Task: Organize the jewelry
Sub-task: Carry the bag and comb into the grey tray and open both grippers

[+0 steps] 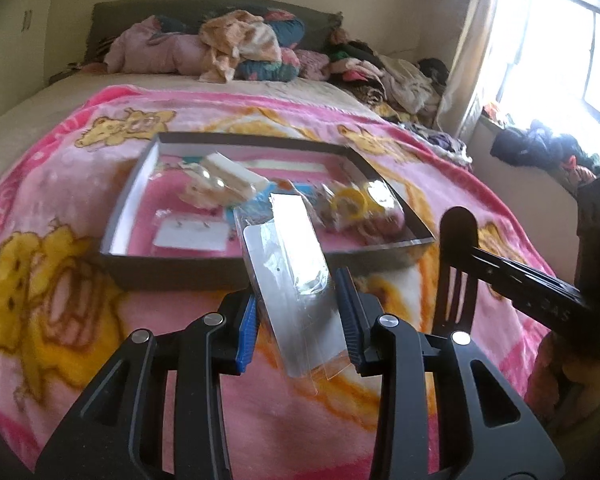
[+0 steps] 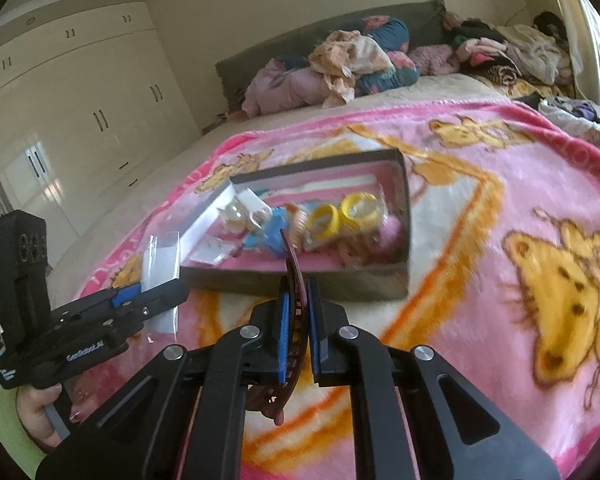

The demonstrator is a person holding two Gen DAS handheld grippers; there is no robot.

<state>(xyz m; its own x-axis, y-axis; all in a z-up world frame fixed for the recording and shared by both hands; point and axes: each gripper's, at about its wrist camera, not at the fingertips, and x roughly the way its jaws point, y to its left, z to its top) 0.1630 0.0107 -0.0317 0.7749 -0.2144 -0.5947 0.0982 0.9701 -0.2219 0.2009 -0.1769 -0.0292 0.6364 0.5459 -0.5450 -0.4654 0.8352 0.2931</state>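
Left gripper (image 1: pixel 298 300) pinches a plastic packet (image 1: pixel 288 248), right gripper (image 2: pixel 298 320) squeezes a brown hair clip (image 2: pixel 296 312); both hang above the box (image 2: pixel 300 280), probably for sorting.

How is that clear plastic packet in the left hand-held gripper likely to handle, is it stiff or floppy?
Probably fairly stiff: the clear plastic packet sticks straight out from the left hand-held gripper without drooping. Likely light, since it is thin and flat. Its glossy, glare-catching surface suggests it could slip between the pads.

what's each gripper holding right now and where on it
Left gripper: clear-wrapped jewelry card, clamped across its near end. Right gripper: brown hair clip, pinched along its length.
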